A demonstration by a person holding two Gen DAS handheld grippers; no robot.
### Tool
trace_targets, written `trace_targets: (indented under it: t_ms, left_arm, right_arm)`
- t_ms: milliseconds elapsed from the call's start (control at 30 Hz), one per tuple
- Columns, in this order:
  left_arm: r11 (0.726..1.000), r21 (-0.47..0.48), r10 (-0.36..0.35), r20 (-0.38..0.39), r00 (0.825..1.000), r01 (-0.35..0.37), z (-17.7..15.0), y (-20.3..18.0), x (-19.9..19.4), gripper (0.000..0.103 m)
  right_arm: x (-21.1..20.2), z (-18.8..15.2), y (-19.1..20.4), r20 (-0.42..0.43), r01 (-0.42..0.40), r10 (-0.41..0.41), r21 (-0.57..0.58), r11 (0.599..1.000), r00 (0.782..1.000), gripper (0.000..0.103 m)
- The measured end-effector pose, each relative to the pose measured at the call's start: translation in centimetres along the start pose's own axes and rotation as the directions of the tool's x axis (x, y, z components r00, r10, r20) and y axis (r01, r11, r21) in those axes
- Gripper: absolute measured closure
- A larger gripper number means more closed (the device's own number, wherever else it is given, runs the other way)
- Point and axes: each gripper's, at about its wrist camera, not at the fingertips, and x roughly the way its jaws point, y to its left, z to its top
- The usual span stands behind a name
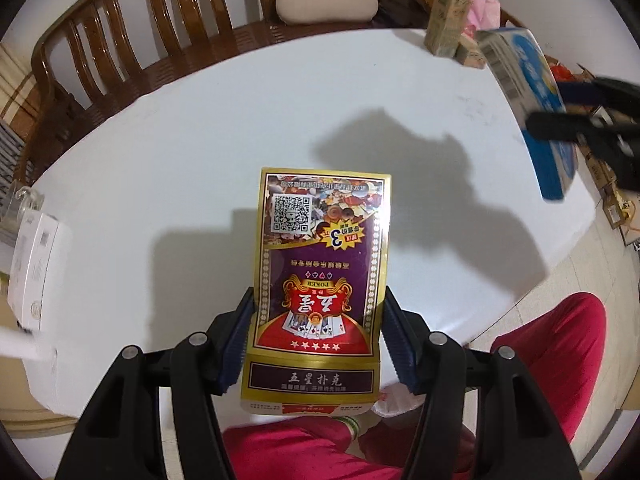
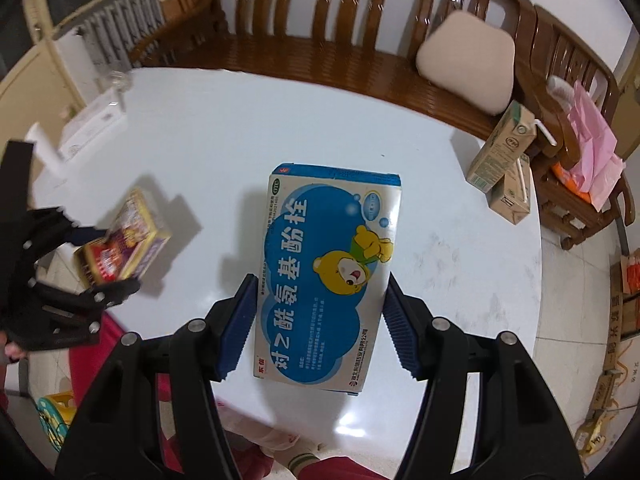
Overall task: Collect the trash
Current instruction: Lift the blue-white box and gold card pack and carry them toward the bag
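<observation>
A white round table fills most of what I see, with a wooden bench running along its far edge and a beige cushion on the seat. A pink plastic bag sits on the bench past the table's far right edge.

My right claw is closed onto a blue and white medicine box with a yellow cartoon bear on it; the blue pads press both long sides, and I hold the box in the air above the near part of the table.

My left claw is closed onto a gold and purple playing-card box, gripping both long sides, its bottom flap hanging open toward me. I hold it above the near edge, to the left of the medicine box.

At the far right edge of the table stand two tan drink cartons with white straws, touching each other. At the left edge lies a white box.
</observation>
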Motion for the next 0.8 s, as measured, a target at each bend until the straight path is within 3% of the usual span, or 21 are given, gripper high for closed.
trace_targets:
  t_ms: [333,433,800]
  left_arm:
    - [1.0,0.005,0.02,0.1,0.995,-0.021,-5.7,-3.7,-4.8,0.045]
    - [0.998,0.014,0.056,0.126,0.99,-0.059,-6.9,-4.0,-5.4,0.045]
    - [0.998,0.026,0.049,0.16,0.986,-0.054,-11.7,-7.2,-5.9,0.045]
  right_arm:
    - [-6.3,-6.5,4.0,0.128,-0.016,0.028,-0.095,0.995,0.991,0.042]
    - [-7.2,-8.4,5.1,0.144,-0.028,0.043,-0.104,0.994,0.989,0.042]
    - [-8.9,-13.9,7.4,0.176,-0.011,0.03,-0.108,0.994,0.984,0.042]
